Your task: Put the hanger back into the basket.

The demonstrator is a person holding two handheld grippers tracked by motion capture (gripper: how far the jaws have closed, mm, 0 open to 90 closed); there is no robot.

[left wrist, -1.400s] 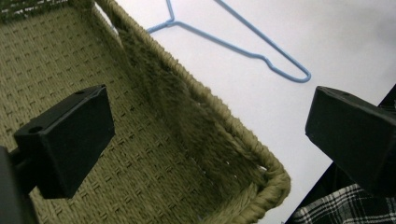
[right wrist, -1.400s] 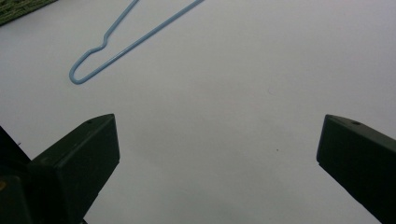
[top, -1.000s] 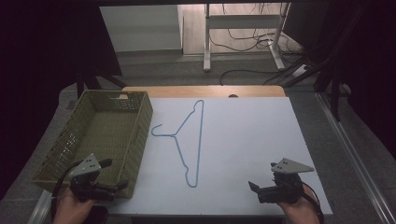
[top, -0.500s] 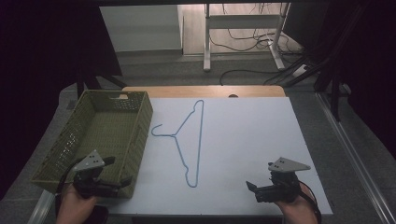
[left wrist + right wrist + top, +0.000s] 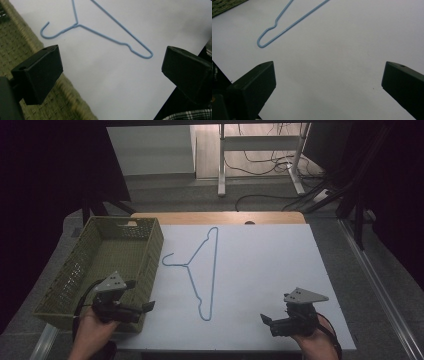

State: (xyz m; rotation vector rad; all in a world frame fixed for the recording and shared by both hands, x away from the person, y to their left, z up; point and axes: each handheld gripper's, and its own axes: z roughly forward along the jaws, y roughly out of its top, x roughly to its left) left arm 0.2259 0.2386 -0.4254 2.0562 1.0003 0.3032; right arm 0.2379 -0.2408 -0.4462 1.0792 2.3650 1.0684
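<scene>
A blue wire hanger point(image 5: 204, 270) lies flat on the white table point(image 5: 270, 270), just beside the green basket point(image 5: 75, 270). The left gripper point(image 5: 142, 309) hovers over the basket's near corner, released, its 2 jaws wide apart. The right gripper point(image 5: 266, 319) hangs near the table's front edge, also released, well apart from the hanger.

No text, label, brand, number or sign can be read anywhere in these views.
</scene>
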